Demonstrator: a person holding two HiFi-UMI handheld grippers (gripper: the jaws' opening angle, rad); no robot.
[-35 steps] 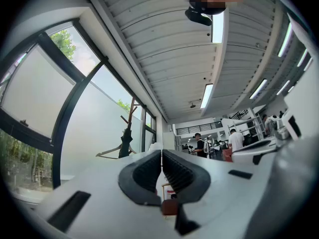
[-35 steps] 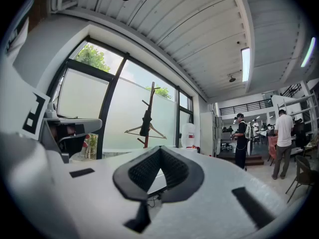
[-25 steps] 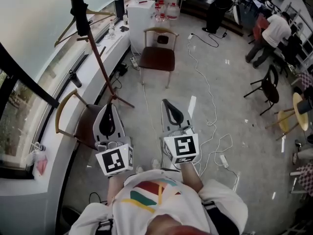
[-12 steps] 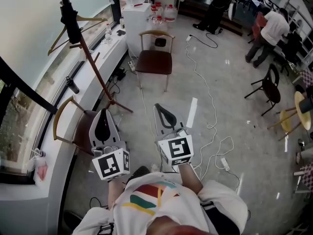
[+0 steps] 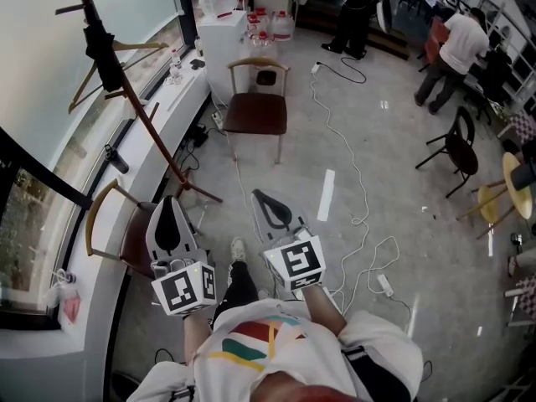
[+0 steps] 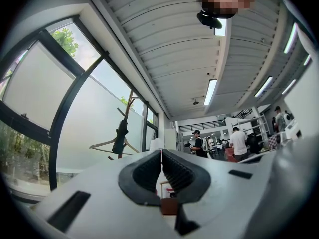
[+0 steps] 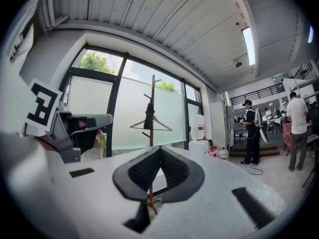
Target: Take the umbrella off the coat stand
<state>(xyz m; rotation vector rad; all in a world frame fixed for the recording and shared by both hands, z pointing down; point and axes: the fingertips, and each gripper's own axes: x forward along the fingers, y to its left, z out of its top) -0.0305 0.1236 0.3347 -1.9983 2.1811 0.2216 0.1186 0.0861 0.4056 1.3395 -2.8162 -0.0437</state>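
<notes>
The coat stand (image 5: 142, 111) is a reddish-brown wooden pole leaning across the upper left of the head view, by the window. A black folded umbrella (image 5: 100, 48) hangs near its top, beside wooden hangers (image 5: 92, 82). My left gripper (image 5: 171, 203) and right gripper (image 5: 262, 197) are held out low in front of me, both shut and empty, well short of the stand. In the left gripper view the umbrella (image 6: 120, 136) hangs far off to the left of the shut jaws (image 6: 161, 156). In the right gripper view the umbrella (image 7: 149, 114) is straight above the shut jaws (image 7: 160, 151).
A wooden chair (image 5: 126, 233) stands just left of my left gripper, under the window ledge. Another brown-seated chair (image 5: 255, 111) is ahead, past the stand's feet. White cables (image 5: 356, 182) trail over the floor. A white cabinet (image 5: 222, 23) with bottles and several people (image 5: 452, 48) are farther back.
The stand and umbrella have slid left and up in the head view. Both grippers sit lower and further left in the picture, still shut. A shoe now shows between them.
</notes>
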